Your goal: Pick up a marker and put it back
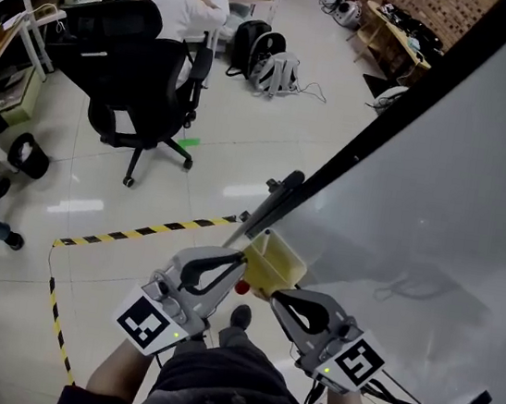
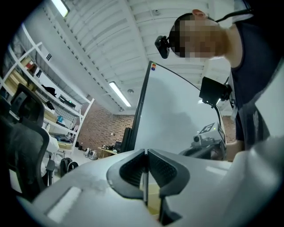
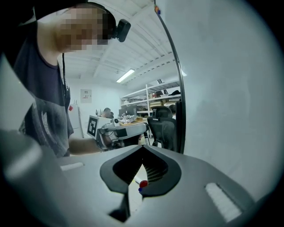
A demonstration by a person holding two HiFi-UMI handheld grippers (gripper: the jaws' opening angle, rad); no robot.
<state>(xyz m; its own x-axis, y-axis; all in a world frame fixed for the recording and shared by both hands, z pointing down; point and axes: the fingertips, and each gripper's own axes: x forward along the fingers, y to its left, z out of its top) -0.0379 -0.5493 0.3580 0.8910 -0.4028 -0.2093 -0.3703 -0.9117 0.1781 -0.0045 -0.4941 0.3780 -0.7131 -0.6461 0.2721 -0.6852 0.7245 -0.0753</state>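
Left claw (image 1: 241,259) and right claw (image 1: 277,295), both pinched shut and empty, are flanking the red-capped marker (image 1: 241,287) at the yellow plastic tray (image 1: 286,265), mid-frame.

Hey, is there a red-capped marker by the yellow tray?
Yes, a red-capped marker shows at the lower left edge of the yellow tray in the head view.

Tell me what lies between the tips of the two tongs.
In the head view, a red-capped marker lies between the left tongs and the right tongs, by the yellow tray.

grey left gripper (image 1: 237,261) and right gripper (image 1: 279,296), black pads (image 1: 198,271), black-and-white marker cubes (image 1: 153,324); dark top (image 3: 46,84).
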